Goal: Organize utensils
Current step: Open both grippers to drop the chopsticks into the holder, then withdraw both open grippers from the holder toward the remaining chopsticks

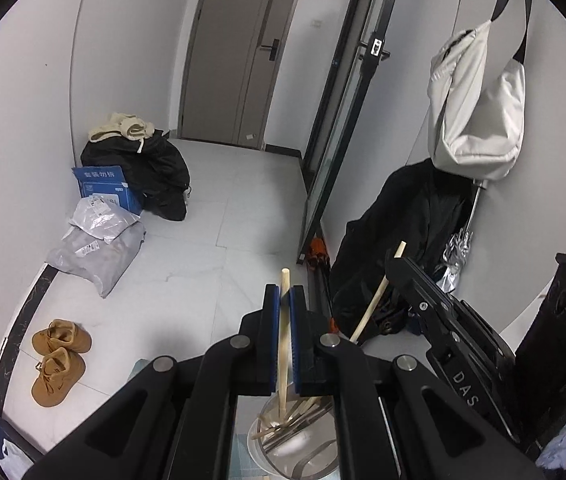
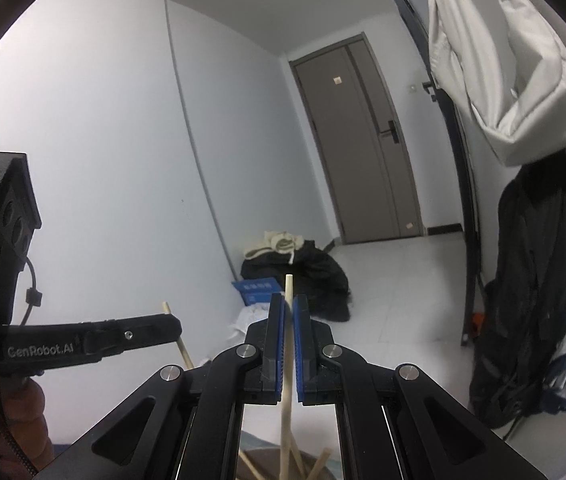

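In the left wrist view my left gripper (image 1: 284, 294) is shut on a pale wooden chopstick (image 1: 285, 276) that stands upright between the blue pads. Its lower end reaches into a shiny metal holder (image 1: 257, 446), where several more utensils lie. To the right, my right gripper (image 1: 394, 263) holds a second chopstick (image 1: 375, 300), which is tilted. In the right wrist view the right gripper (image 2: 289, 302) is shut on that chopstick (image 2: 289, 284), with loose chopsticks (image 2: 319, 464) below it. The left gripper (image 2: 177, 326) shows at the left with its chopstick (image 2: 166, 307).
On the floor lie brown boots (image 1: 57, 360), grey parcel bags (image 1: 99, 248), a blue box (image 1: 103, 186) and a black clothing pile (image 1: 151, 172). A white bag (image 1: 475, 100) and a black coat (image 1: 403, 232) hang at the right. A grey door (image 1: 243, 60) stands behind.
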A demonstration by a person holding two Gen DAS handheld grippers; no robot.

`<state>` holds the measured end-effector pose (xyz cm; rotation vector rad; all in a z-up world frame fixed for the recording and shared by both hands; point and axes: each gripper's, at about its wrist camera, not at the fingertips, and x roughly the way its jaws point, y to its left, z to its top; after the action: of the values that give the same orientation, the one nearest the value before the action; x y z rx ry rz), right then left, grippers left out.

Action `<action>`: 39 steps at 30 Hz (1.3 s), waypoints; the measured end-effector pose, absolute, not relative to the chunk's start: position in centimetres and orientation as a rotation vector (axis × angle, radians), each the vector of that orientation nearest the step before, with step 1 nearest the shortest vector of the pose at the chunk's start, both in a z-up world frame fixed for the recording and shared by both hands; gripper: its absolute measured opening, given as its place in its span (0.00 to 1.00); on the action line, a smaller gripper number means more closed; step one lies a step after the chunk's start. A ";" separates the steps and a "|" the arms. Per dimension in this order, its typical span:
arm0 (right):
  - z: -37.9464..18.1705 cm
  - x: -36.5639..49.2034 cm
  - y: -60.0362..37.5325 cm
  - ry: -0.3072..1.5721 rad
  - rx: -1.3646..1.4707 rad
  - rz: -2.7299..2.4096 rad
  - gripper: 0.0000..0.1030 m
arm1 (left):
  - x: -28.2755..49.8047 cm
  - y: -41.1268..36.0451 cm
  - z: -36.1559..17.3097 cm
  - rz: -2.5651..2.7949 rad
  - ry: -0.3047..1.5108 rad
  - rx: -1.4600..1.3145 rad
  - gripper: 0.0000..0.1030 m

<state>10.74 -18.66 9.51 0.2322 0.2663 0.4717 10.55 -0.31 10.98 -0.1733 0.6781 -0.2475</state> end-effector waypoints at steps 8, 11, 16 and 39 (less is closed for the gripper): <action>8.6 10.9 -18.8 0.323 0.242 0.481 0.03 | 10.9 -0.6 10.0 -0.258 0.733 -0.168 0.01; 8.2 10.9 -18.7 0.340 0.233 0.492 0.04 | 10.3 -1.0 9.7 -0.267 0.740 -0.156 0.01; 7.4 10.6 -18.8 0.383 0.229 0.516 0.04 | 10.1 -0.9 8.9 -0.253 0.764 -0.178 0.01; 6.1 3.7 -20.5 0.519 0.231 0.510 0.43 | 4.0 0.9 8.8 -0.156 0.706 -0.224 0.58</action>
<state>3.66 -20.48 6.07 0.2311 0.5192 0.5102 3.96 0.93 8.78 -0.2240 0.7060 -0.1558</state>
